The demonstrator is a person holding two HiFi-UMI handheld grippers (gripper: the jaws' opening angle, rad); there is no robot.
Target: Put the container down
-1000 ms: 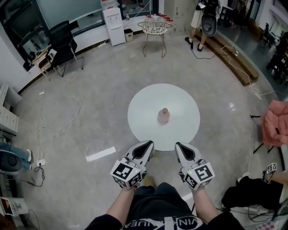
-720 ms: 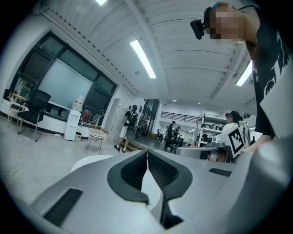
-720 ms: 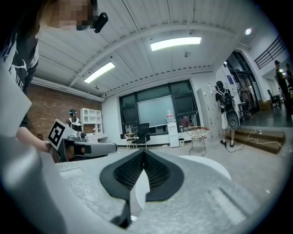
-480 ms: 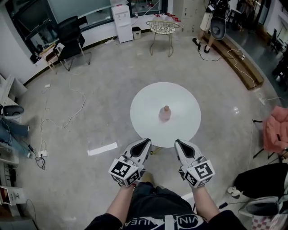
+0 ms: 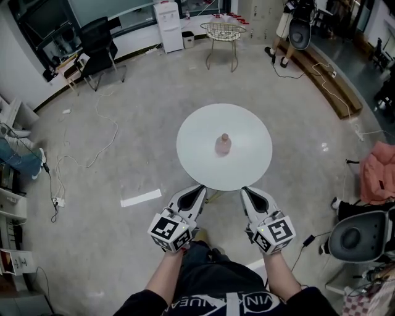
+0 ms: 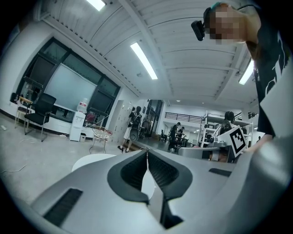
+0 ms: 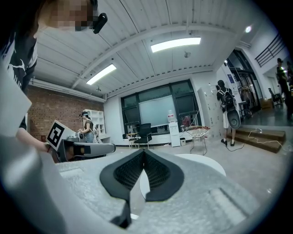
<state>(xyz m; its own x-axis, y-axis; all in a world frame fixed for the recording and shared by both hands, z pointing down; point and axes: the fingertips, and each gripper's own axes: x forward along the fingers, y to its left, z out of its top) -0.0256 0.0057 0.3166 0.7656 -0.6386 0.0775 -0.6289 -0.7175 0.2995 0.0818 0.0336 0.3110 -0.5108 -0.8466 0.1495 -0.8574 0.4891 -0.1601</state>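
A small pinkish container (image 5: 223,145) with a tan cap stands upright at the middle of the round white table (image 5: 197,139). Nothing touches it. My left gripper (image 5: 199,188) and right gripper (image 5: 247,191) hover side by side at the table's near edge, well short of the container. Both are shut with nothing between the jaws. In the left gripper view the left gripper (image 6: 146,150) shows its jaws meeting in a thin line. The right gripper (image 7: 143,151) looks the same in the right gripper view. The jaws hide the container in both gripper views.
A wire chair (image 5: 224,32), a water dispenser (image 5: 169,18) and a black office chair (image 5: 99,43) stand at the back. Cables (image 5: 99,139) and a white tape strip (image 5: 141,198) lie on the floor at left. A pink cloth (image 5: 378,173) and a round-backed chair (image 5: 361,236) are at right.
Both grippers stay shut and empty and have risen a little by the table's near edge. The container has not moved. The head view has shifted, so the table sits higher in the picture.
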